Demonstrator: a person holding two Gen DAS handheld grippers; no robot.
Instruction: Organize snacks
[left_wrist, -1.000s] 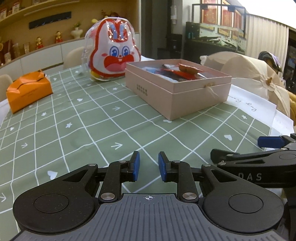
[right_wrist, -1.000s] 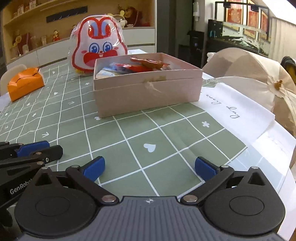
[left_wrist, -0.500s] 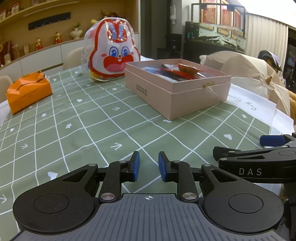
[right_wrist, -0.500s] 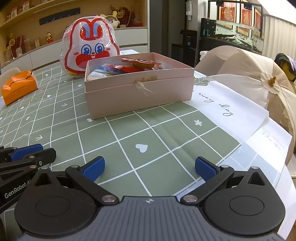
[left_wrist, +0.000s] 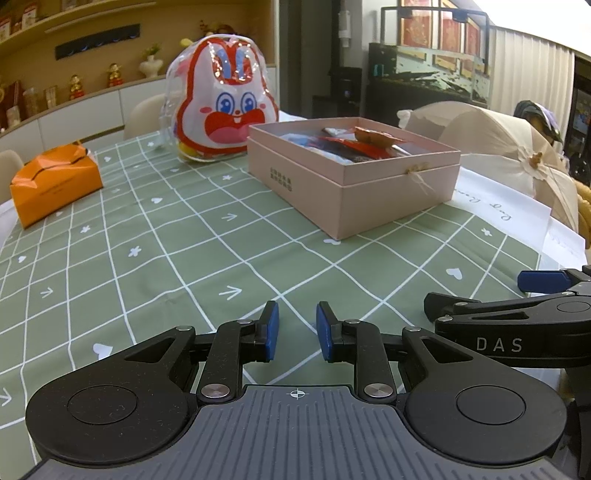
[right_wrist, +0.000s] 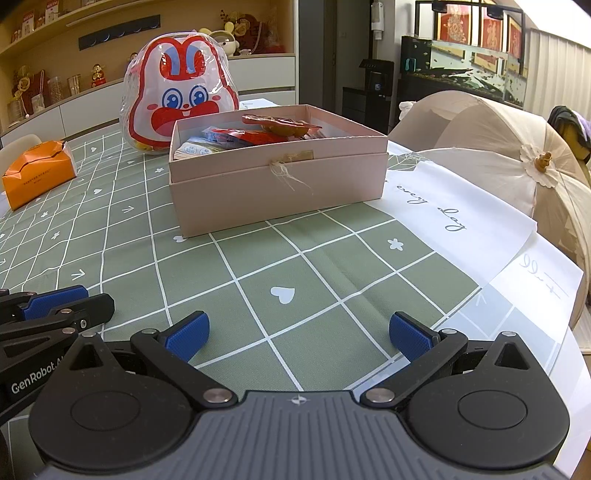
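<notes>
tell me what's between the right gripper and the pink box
Only bare green checked tablecloth lies between the right gripper and the pink box; nothing sits on that stretch. The right wrist view shows it plainly.

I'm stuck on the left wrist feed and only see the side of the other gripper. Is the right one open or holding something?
Observer: The right gripper is wide open, nothing between its fingers.
Operator: What is in the near-left corner of the pink box? Its wall blocks me.
Observer: In the pink box, pale printed packets lie beside the red wrappers.
Operator: Any writing on the white cloth?
Observer: The white cloth reads "every day" in script.
</notes>
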